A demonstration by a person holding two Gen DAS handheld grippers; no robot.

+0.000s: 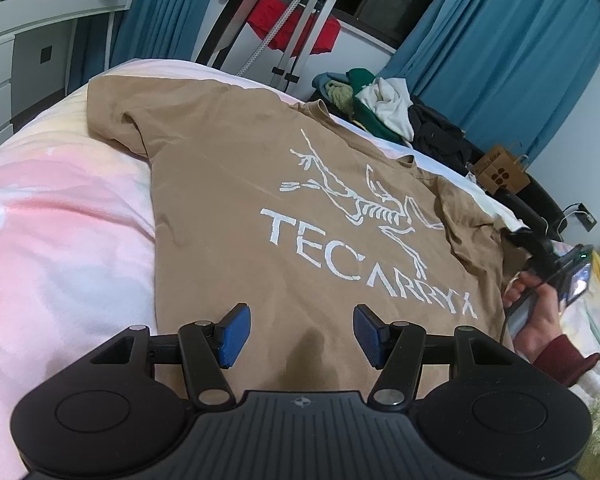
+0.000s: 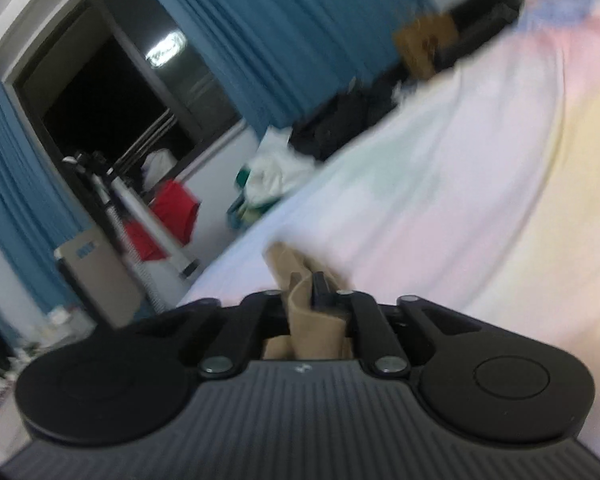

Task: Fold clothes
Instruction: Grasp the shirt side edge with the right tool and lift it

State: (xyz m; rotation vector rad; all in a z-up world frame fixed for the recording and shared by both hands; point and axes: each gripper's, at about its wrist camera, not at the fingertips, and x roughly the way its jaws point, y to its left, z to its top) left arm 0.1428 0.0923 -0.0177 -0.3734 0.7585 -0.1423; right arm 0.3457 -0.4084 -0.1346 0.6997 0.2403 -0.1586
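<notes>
shirt [image 1: 300,208], tan, lies flat on the bed [image 1: 60,216], print up. left gripper [image 1: 301,336] hovers over its near hem, fingers apart. right gripper [image 2: 311,292] is clamped on its right sleeve.

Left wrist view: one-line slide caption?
Open left gripper hovers over a tan printed cotton T-shirt spread flat on a pastel bedsheet.
</notes>
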